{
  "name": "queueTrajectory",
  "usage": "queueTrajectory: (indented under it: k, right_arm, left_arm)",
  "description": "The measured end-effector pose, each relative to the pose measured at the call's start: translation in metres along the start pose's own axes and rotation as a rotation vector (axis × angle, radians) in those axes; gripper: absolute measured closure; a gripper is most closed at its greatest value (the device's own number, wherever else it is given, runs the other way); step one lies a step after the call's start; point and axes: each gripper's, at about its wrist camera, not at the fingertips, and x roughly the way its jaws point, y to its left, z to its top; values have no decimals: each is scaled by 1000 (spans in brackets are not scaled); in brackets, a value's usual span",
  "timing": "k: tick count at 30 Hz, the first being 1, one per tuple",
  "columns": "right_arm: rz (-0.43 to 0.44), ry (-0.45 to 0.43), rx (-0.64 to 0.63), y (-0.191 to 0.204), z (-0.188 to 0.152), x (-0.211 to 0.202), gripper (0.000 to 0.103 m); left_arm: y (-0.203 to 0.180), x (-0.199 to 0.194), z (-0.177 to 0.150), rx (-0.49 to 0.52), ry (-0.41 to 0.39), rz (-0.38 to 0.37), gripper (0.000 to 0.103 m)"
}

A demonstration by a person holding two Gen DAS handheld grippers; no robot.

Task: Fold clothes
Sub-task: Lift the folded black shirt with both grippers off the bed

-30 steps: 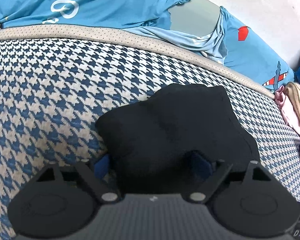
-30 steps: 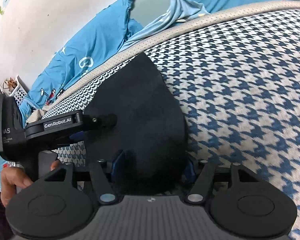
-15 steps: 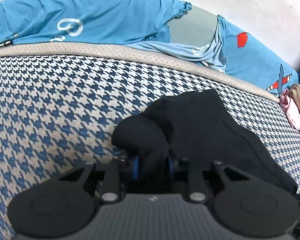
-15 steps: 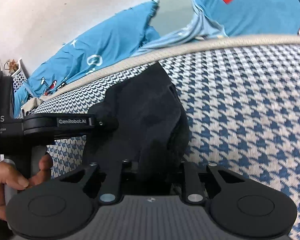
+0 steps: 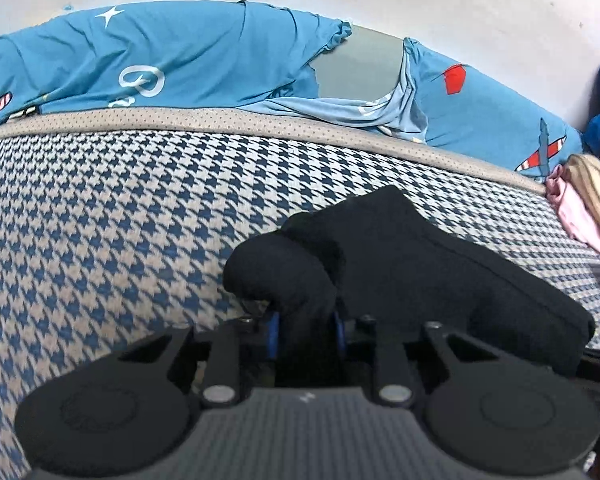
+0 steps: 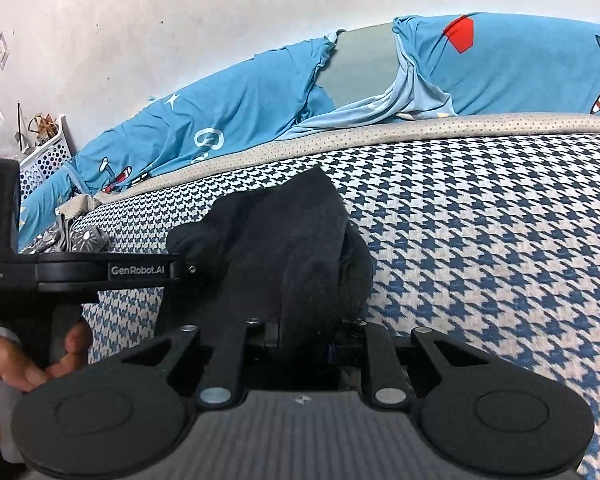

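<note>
Black garment is pinched at its near edge by both grippers, bunched into a rounded lump just ahead of each set of fingers. Left gripper: jaws drawn nearly together, blue pads pressed on a fold of the black cloth. Right gripper: jaws likewise narrow, clamped on the same cloth; the pads are mostly hidden by fabric.

Writing: "GenRobot.AI" is read in white on the side of the left gripper as seen from the right wrist view, with "AS" on the block behind it, the rest cut off. White letter-like print is seen on the blue sheet beyond; it cannot be made out. Red-and-white plane motifs and a white star are noted on the same sheet.

Surface: a blue-and-cream houndstooth cover is spread under the garment, edged at the far side by a beige dotted band. A pale wall is seen beyond the sheet. A white perforated basket is seen far left of the right gripper. A pink and striped bundle lies far right of the left gripper. A hand is wrapped on the left gripper's handle.

Orientation: the garment's long axis is run away from the tools toward the beige band, tapering to a point at the far end.
</note>
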Motion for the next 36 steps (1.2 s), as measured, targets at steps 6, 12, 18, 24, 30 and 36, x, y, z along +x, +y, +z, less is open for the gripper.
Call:
queueTrajectory:
  k: [6,12,18,24,30,36]
  right_arm:
    - [-2,46,14,-10,-13,-19,84]
    - [-11,109,82,-28,-25,-13,80]
    - [13,101,185,-47,-27,-18,62]
    - [11,107,214,-54,-30,-17,50]
    - [21,110,219,-52,-29,-11,45]
    - [11,102,204,-44,-27,0,42]
  left_arm:
    - [-9,-9,-20,-12,58,-27,81]
    - [-2,-5,-30,-13,66,-58,74]
    - [19,-1,-26,-100,88,-86,56]
    - [28,1,-24,-132,83,-74,39]
    - [27,9,-20,-148,83,-82,30]
    - [19,17,-20,-111,72,-71,29]
